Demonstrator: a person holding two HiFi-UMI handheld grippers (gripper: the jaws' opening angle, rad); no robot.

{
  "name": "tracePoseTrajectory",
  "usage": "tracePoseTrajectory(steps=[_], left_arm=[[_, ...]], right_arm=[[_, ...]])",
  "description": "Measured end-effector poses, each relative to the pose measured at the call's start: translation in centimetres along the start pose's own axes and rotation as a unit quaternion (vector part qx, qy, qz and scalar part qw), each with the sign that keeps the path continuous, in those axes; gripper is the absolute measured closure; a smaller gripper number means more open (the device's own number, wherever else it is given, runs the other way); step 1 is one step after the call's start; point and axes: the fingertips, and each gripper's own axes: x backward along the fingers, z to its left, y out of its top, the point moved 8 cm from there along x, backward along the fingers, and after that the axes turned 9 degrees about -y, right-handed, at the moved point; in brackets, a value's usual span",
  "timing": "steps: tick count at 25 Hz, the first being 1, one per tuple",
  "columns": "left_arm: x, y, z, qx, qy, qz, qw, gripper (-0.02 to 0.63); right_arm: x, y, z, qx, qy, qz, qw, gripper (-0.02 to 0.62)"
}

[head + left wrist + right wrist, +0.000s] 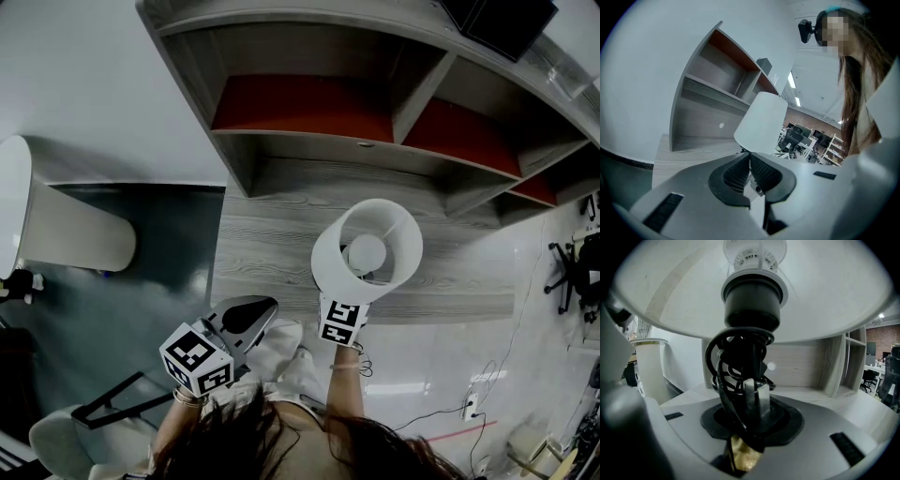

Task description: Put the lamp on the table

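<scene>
1. Jaws of my right gripper (754, 414) stand apart around the stem (758, 397) of the lamp (367, 251). The metal stem and a black cord (723, 376) coiled round it fill the gap, and I see no pad pressing on either.
2. Jaws of my left gripper (750, 158) are closed tip to tip, with nothing between them.
3. Just below the right jaws, a gold-coloured part (740, 456) shows through the gap. I cannot tell what it belongs to.
4. Above the stem sits a black bulb socket (752, 301). Over it the white shade (829, 301) spreads across the whole top of the right gripper view.
5. The lamp is upright over the grey wood surface (267, 253). From the head view its shade reads as an open ring seen from above. Its foot is hidden under the shade, so I cannot tell whether it rests on the surface.
6. My left gripper hangs low and to the left of the lamp, apart from it, near the surface's front edge.
7. At the far side of the surface a shelf unit (309, 108) with red back panels rises against a white wall (84, 84).
8. Right of the surface lies a pale glossy floor (441, 361) with a thin cable (489, 375) trailing across it.
</scene>
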Motion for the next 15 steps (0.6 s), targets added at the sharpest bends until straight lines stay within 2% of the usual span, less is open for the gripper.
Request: tracePoseTrajectory(steps=[8, 15], left_arm=[[0.5, -0.2, -0.5, -0.002, 0.0, -0.001, 1.0, 0.588], [0.9, -0.4, -0.6, -0.003, -0.003, 0.001, 1.0, 0.588]], right_arm=[[0.4, -1.6, 0.3, 0.009, 0.003, 0.015, 1.0, 0.474], [0.7, -1.4, 0.4, 0.01, -0.003, 0.014, 1.0, 0.471]])
